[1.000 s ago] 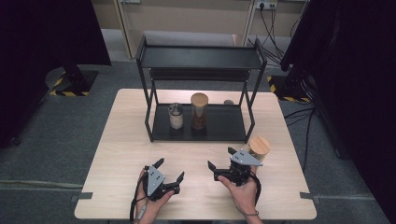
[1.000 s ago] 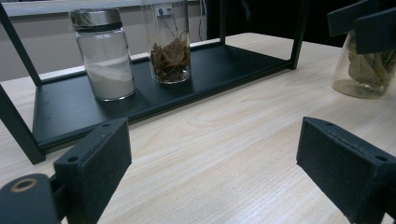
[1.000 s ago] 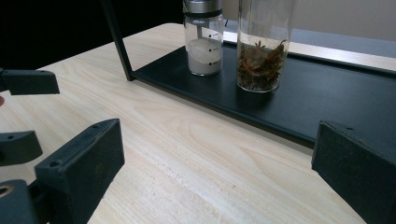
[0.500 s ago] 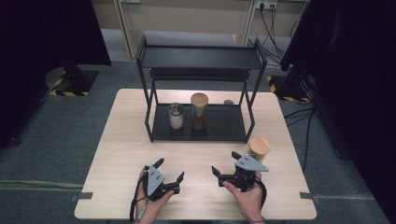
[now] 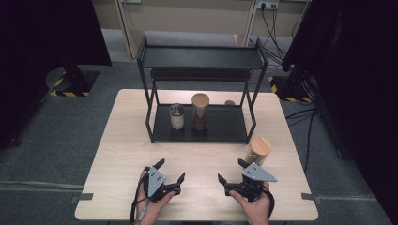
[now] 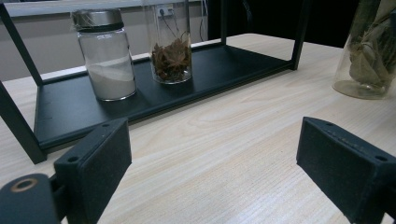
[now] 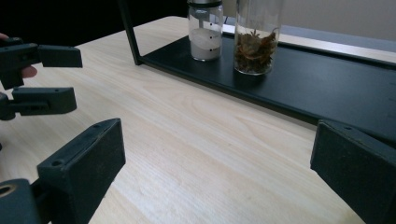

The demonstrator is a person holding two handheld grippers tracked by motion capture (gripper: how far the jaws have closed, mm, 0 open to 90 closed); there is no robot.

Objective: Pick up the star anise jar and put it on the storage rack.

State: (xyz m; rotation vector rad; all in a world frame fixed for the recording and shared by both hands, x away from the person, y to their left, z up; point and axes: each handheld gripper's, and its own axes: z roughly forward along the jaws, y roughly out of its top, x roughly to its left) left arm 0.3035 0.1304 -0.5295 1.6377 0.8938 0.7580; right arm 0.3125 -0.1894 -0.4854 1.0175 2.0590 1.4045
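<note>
Drawn back from the cork-lidded jar (image 5: 258, 150) over the past second and lowered toward the table's (image 5: 122, 154) near edge: right gripper (image 5: 231, 176), jaws wide, empty. Left gripper (image 5: 171, 172) likewise spread, holding nothing, just left of it. Jar standing free on bare wood, right of the black rack (image 5: 199, 126), cut off at the frame edge in the left gripper view. Small item behind the rack's right post too dim to identify. Open tabletop between grippers and rack.
</note>
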